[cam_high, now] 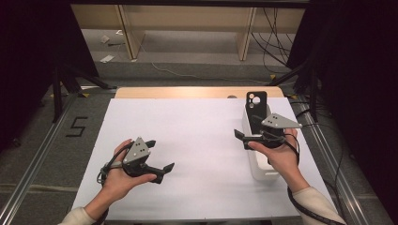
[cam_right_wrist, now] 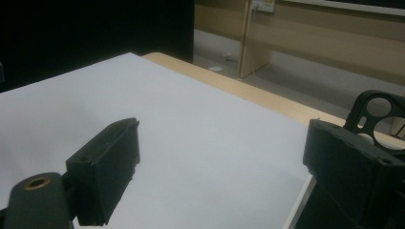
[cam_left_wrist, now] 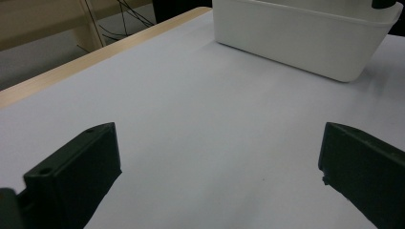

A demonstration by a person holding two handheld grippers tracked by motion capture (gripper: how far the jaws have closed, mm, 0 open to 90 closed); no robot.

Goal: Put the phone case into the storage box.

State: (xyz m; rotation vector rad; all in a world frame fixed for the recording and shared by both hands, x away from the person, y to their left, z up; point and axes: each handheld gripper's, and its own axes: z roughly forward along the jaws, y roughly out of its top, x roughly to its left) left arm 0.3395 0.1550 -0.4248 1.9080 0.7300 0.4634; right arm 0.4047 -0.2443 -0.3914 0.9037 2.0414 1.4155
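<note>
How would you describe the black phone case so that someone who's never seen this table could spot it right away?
Start at the white-covered table and look to its right side, where a long white bin sits. At the bin's far end, the black phone case stands upright, rising above the rim. Round camera cutouts near its top set it apart from the black right gripper just in front.

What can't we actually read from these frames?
- White bin contents: high view, right gripper and hand cover it; left gripper view sees its outer wall.
- Black phone case lower half: inside the bin; cut by right gripper view's edge.
- Floor litter: too small.
</note>
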